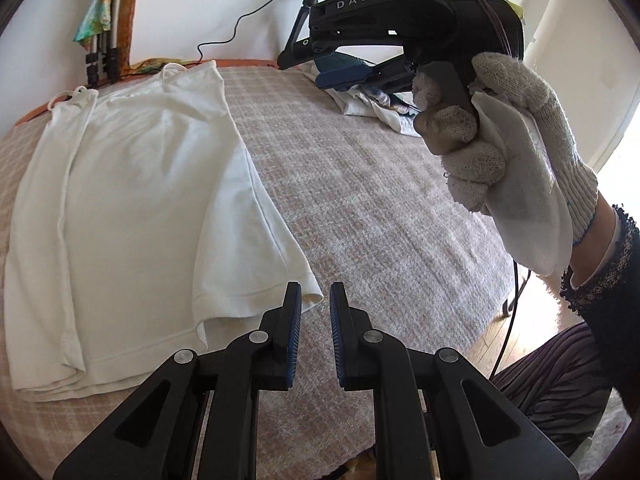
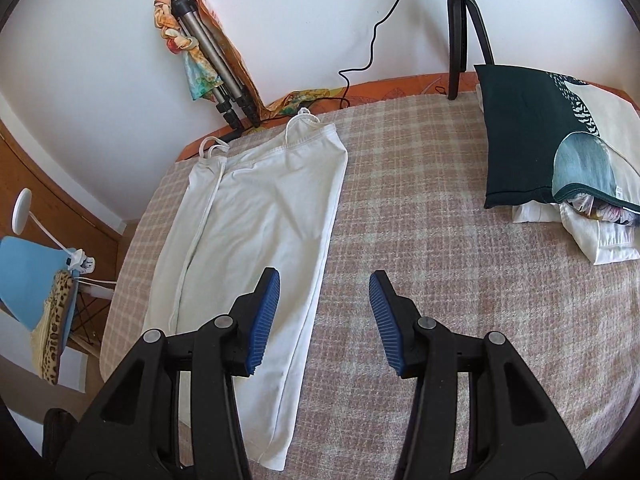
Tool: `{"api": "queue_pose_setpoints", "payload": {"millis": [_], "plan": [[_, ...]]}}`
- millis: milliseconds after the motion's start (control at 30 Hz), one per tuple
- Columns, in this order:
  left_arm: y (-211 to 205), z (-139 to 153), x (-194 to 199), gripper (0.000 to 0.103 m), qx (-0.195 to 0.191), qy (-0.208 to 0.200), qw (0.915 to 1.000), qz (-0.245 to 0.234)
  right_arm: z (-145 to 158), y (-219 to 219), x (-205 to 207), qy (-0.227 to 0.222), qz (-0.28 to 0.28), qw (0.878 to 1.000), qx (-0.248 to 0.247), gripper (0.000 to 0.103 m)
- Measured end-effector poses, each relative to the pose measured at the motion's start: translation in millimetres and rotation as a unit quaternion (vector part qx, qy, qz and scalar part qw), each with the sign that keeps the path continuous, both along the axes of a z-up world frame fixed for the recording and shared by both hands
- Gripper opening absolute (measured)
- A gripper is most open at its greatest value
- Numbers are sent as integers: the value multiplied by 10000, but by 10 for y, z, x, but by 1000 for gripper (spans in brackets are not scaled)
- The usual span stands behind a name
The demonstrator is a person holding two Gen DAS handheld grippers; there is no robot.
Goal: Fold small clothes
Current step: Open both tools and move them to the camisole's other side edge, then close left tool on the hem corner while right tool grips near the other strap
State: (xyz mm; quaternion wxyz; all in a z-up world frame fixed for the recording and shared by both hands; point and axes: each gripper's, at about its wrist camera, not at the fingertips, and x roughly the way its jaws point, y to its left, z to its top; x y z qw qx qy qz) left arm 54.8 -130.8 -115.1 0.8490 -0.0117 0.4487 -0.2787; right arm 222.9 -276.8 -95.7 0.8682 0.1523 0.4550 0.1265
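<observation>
A white strappy top (image 1: 132, 208) lies flat on the checked blanket (image 1: 360, 200), folded lengthwise, straps at the far end. It also shows in the right wrist view (image 2: 256, 216). My left gripper (image 1: 315, 300) hovers just right of the top's near hem corner, jaws a little apart and empty. My right gripper (image 2: 324, 292) is open and empty above the top's right edge. In the left wrist view the right gripper's body (image 1: 384, 20) is held up at the far right by a gloved hand (image 1: 512, 152).
A pile of folded clothes with a dark green piece on top (image 2: 532, 148) sits at the back right. Tripod legs (image 2: 460, 32) and a cable (image 2: 372, 40) stand at the far edge. A tripod with a scarf (image 2: 208, 56) leans on the wall. A blue chair (image 2: 28, 276) is left of the bed.
</observation>
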Motion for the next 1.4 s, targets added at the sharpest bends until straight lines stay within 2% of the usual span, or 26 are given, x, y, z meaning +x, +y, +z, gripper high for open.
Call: {"api": "queue_pose_setpoints", "payload": {"millis": [133, 233, 300, 433, 533, 667, 833, 900, 1000, 1033, 1133, 1200, 1233, 1300, 1333, 1400], "plan": [[-99, -73, 57, 13, 106, 72, 9999, 105, -80, -92, 282, 9, -64, 9999, 102, 50], [-180, -111, 60, 13, 520, -120, 9984, 188, -145, -122, 525, 17, -46, 9999, 90, 51], [-172, -137, 53, 13, 576, -121, 9979, 265, -190, -147, 685, -2, -65, 10000, 55, 51], [-200, -201, 34, 13, 660, -58, 9972, 352, -320, -177, 969, -26, -99, 9993, 351, 52], [-229, -214, 43, 13, 660, -74, 9971, 370, -473, -124, 1156, 39, -74, 9987, 497, 52], [-231, -232, 59, 13, 598, -163, 9974, 375, -649, 20, 1377, 170, 91, 9991, 387, 52], [-276, -235, 63, 8, 609, -296, 9971, 354, -783, 78, 1563, 226, 126, 9985, 490, 52], [-258, -221, 68, 5, 485, -234, 9979, 369, -782, 115, 1586, 158, 190, 9989, 395, 52], [-215, -178, 62, 0, -56, 9, 9993, 361, -773, 168, 1601, 104, 290, 9991, 285, 52], [-234, -158, 45, 0, -108, -7, 9994, 330, -775, 181, 1602, 88, 309, 9992, 249, 52], [-343, -116, -27, 0, 16, -177, 9997, 180, -765, 201, 1601, 23, 340, 9992, 212, 51], [-370, -86, -78, 0, 211, -341, 9988, 279, -759, 194, 1595, 0, 367, 9989, 280, 51], [-391, -79, -99, 3, 427, -425, 9976, 335, -764, 196, 1597, 2, 391, 9988, 284, 52], [-419, -99, -101, 27, 897, -560, 9932, 495, -771, 213, 1599, -13, 452, 9987, 233, 52], [-427, -116, -100, 44, 961, -563, 9925, 509, -776, 219, 1604, -15, 459, 9987, 215, 53], [-429, -181, -81, 44, 994, -453, 9931, 417, -778, 226, 1614, -19, 458, 9987, 210, 53]]}}
